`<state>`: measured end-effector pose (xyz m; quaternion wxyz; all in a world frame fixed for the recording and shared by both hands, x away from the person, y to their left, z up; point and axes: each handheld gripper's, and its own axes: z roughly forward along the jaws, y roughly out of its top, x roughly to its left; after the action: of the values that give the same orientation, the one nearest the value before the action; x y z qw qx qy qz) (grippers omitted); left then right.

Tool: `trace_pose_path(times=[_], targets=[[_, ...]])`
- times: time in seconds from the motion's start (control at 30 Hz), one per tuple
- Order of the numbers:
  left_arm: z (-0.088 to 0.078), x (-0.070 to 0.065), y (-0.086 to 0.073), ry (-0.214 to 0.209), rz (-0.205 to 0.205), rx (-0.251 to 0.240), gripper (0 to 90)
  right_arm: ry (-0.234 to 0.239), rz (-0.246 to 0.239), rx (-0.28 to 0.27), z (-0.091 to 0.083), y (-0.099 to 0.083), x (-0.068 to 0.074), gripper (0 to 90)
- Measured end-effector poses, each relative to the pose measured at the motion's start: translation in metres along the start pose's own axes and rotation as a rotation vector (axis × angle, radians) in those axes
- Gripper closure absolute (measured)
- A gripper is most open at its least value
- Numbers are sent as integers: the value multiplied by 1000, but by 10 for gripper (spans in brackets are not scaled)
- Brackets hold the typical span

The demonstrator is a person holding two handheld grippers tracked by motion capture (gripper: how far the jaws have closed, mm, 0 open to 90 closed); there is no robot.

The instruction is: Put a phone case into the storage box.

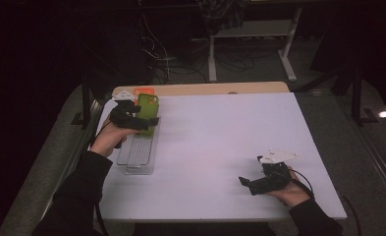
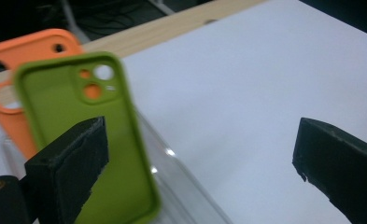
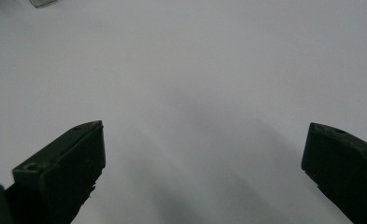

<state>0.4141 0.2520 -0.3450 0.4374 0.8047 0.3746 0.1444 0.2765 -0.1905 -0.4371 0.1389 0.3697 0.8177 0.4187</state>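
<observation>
A green phone case [image 1: 148, 105] [image 2: 59, 98] stands upright in a clear plastic rack [image 1: 139, 155] [image 2: 181, 186] at the table's left side. An orange phone case [image 1: 144, 91] [image 2: 36, 46] stands just behind it. My left gripper [image 1: 151, 122] [image 2: 200, 135] hovers beside the green case with its jaws wide apart. One jaw overlaps the case's lower part in the left gripper view, and nothing is pinched. At the front right, my right gripper [image 1: 246, 183] [image 3: 204, 140] is open over bare white table, holding nothing.
The white table [image 1: 220, 137] stretches between the two hands. A wooden strip [image 1: 205, 88] runs along its far edge. Beyond it are dark floor, cables and white desk legs [image 1: 212, 64]. The rack's front slots hold nothing.
</observation>
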Motion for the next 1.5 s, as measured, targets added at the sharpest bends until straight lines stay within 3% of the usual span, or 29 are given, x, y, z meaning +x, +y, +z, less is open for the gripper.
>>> trace_pose_path(times=[0.23, 0.57, 1.17, 1.5], targets=[[-14, -22, -13, -70, 60, 4, 32, 10, 2, -4, -3, 4, 1, 0], [-21, -41, -39, -132, 91, 9, 32, 24, -4, -14, -8, 11, 2, 0], [-26, -55, -81, -161, 136, 25, 32, 31, -23, -24, -14, 23, 6, 0], [-26, -58, -88, -174, 130, 15, 33, 34, -31, -23, -15, 23, 8, 0]])
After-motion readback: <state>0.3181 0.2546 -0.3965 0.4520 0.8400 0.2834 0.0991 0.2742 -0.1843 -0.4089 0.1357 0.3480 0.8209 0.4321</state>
